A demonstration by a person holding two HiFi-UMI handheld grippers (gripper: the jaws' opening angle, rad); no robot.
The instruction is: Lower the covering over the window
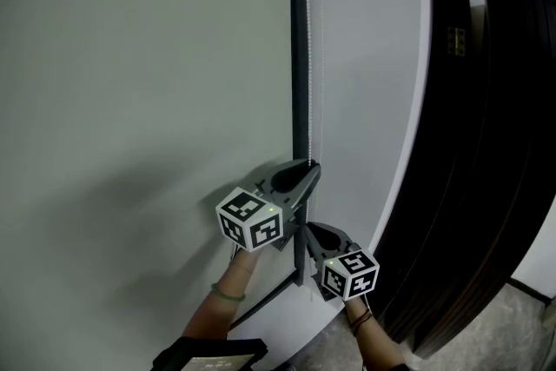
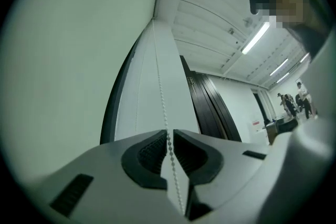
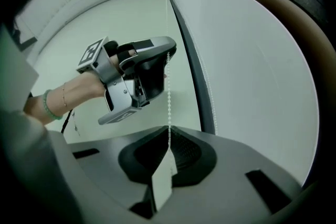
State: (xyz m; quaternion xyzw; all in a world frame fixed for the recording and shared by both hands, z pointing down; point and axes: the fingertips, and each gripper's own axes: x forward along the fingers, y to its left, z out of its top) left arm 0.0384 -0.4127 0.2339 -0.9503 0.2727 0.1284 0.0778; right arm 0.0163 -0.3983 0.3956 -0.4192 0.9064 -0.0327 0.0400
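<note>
A white roller blind [image 1: 365, 100] hangs beside a dark window frame [image 1: 299, 56]. Its white bead chain [image 1: 314, 56] runs down along the frame. My left gripper [image 1: 308, 169] is the higher one. In the left gripper view the chain [image 2: 160, 86] passes through a narrow gap between the jaw tips of the left gripper [image 2: 168, 134], which stand slightly apart. Just below it, my right gripper [image 1: 311, 228] points at the same chain. The right gripper [image 3: 168, 128] has its tips closed on the chain [image 3: 169, 97], with the left gripper [image 3: 170, 52] above it.
A pale green wall [image 1: 130, 100] fills the left side. Tall dark panels [image 1: 486, 143] lean at the right, close to the blind, over a grey floor [image 1: 521, 326]. Far across the room stand some people [image 2: 294, 105].
</note>
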